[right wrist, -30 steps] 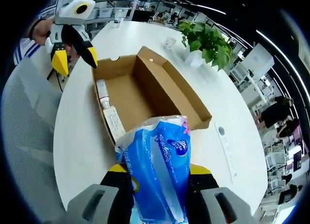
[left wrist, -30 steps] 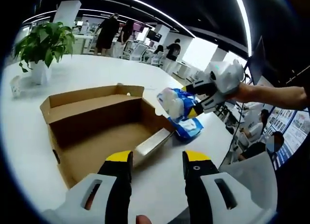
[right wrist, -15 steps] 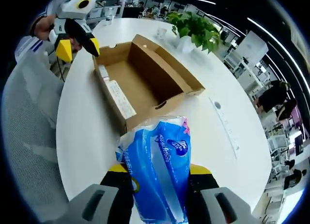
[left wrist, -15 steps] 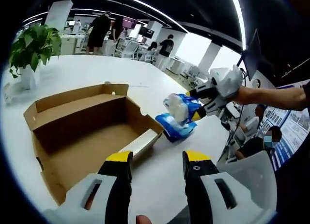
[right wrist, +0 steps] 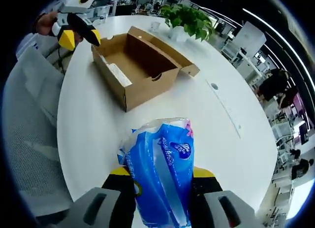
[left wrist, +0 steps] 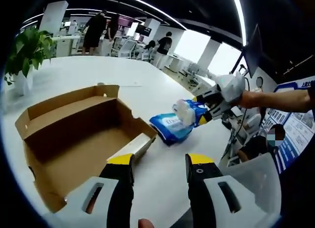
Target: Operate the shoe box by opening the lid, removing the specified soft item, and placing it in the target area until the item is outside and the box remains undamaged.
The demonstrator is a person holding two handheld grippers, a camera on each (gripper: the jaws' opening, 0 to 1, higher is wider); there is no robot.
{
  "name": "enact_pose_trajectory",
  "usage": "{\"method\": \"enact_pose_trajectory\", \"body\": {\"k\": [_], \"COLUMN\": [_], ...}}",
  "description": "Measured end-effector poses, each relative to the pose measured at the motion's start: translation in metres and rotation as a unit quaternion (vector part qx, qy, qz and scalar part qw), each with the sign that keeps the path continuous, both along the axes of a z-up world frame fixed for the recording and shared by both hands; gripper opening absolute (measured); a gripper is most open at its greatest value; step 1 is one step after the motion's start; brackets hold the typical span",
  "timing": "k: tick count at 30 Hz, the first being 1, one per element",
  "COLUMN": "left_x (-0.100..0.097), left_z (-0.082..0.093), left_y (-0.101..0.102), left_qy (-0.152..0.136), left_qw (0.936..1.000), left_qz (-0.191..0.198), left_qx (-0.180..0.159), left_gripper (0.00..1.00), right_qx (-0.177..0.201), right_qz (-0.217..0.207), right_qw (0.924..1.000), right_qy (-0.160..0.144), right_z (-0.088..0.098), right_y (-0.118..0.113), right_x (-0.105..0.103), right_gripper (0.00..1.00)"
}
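At a round white counter point(right wrist: 98, 119) in an open-plan office, the right tool point(right wrist: 160, 181) grips a blue plastic pack of tissues point(right wrist: 160, 176) between its yellow-tipped jaws, the pack clear of the open cardboard shoe box point(right wrist: 135, 65) and above bare counter beside it. From the left gripper view, the same pack point(left wrist: 178, 123) touches down on the counter just beside the box point(left wrist: 74, 134), held by the right tool point(left wrist: 204, 107) at the end of an outstretched arm. The box stands with its lid folded back; a flat white item point(right wrist: 117, 74) lies inside. The left tool point(left wrist: 157, 169) hangs with jaws apart and nothing between them. A potted plant point(right wrist: 187, 18) stands beyond the box.
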State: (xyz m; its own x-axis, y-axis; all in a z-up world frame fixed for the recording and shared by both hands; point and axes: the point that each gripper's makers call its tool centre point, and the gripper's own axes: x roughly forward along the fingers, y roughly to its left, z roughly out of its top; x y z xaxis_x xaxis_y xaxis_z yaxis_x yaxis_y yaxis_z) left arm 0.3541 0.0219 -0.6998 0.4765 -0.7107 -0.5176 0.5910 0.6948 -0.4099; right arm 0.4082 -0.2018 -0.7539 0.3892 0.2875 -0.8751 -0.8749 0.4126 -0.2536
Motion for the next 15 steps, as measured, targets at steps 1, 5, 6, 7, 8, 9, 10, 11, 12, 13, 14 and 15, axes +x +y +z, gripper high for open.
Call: {"method": "enact_pose_trajectory", "body": {"k": [1,5,6,7,8,9,10,11,12,13,14,15], "left_x": [0.0,0.0,0.0,0.0,-0.001,-0.002,-0.003,-0.003,-0.004,-0.004,-0.005,-0.004], "left_z": [0.0,0.001,0.001,0.001,0.0,0.0,0.0,0.0,-0.001,-0.001,-0.001,-0.002], "left_y": [-0.002,-0.011,-0.013,-0.015,-0.019,-0.02,-0.024,-0.025,-0.028,-0.029,-0.031,-0.032], "left_qy": [0.0,0.0,0.0,0.001,0.001,0.001,0.002,0.002,0.002,0.003,0.003,0.004], "left_qw": [1.0,1.0,1.0,0.9999,0.9999,0.9999,0.9999,0.9999,0.9998,0.9998,0.9998,0.9998], "left_qz": [-0.002,-0.008,-0.01,-0.011,-0.012,-0.014,-0.015,-0.017,-0.019,-0.02,-0.02,-0.021], "left_qx": [0.001,0.0,0.0,0.0,0.001,0.002,0.002,0.002,0.003,0.003,0.003,0.004], "left_gripper": [0.42,0.42,0.42,0.42,0.42,0.42,0.42,0.42,0.42,0.42,0.42,0.42], "right_qx": [-0.001,-0.002,-0.003,-0.004,-0.005,-0.006,-0.008,-0.011,-0.013,-0.016,-0.017,-0.018], "right_qz": [-0.003,-0.016,-0.019,-0.021,-0.024,-0.025,-0.026,-0.027,-0.028,-0.031,-0.033,-0.036], "right_qw": [1.0,0.9999,0.9998,0.9997,0.9997,0.9996,0.9995,0.9995,0.9994,0.9993,0.9992,0.999], "right_qy": [0.001,0.005,0.007,0.009,0.009,0.01,0.013,0.014,0.015,0.017,0.019,0.02], "right_z": [-0.001,-0.004,-0.005,-0.006,-0.007,-0.008,-0.01,-0.011,-0.012,-0.014,-0.015,-0.016], "right_y": [-0.005,-0.022,-0.028,-0.032,-0.036,-0.04,-0.046,-0.05,-0.055,-0.062,-0.066,-0.073], "right_x": [-0.001,-0.005,-0.008,-0.009,-0.011,-0.012,-0.015,-0.016,-0.017,-0.019,-0.02,-0.021], "right_gripper": [0.38,0.38,0.38,0.38,0.38,0.38,0.38,0.38,0.38,0.38,0.38,0.38]}}
